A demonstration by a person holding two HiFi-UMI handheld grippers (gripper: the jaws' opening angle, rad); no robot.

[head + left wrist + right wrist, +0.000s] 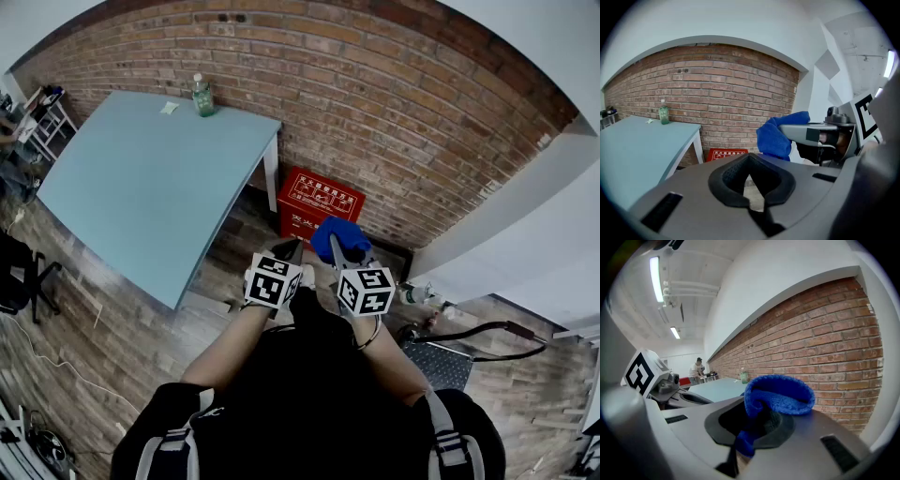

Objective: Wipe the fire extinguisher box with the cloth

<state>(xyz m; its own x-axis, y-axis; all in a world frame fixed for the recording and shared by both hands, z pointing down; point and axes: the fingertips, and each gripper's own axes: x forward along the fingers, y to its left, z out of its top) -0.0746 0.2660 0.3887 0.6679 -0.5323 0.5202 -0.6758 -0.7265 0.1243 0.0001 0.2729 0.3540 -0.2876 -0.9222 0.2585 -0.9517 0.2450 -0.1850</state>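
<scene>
The red fire extinguisher box (321,201) stands on the floor against the brick wall, beside the table leg; the left gripper view shows its top (725,153) below the table. A blue cloth (339,236) is bunched in my right gripper (336,246), which is shut on it and held above the floor just in front of the box. In the right gripper view the cloth (777,397) fills the jaws. My left gripper (292,247) hovers to the left of the right one, shut with nothing in it. The left gripper view also catches the cloth (777,136).
A light blue table (150,178) stands to the left, with a green bottle (202,96) near its far edge by the wall. A white corner wall (506,234) juts out at the right. A black cart (450,356) and cables lie on the wooden floor at right.
</scene>
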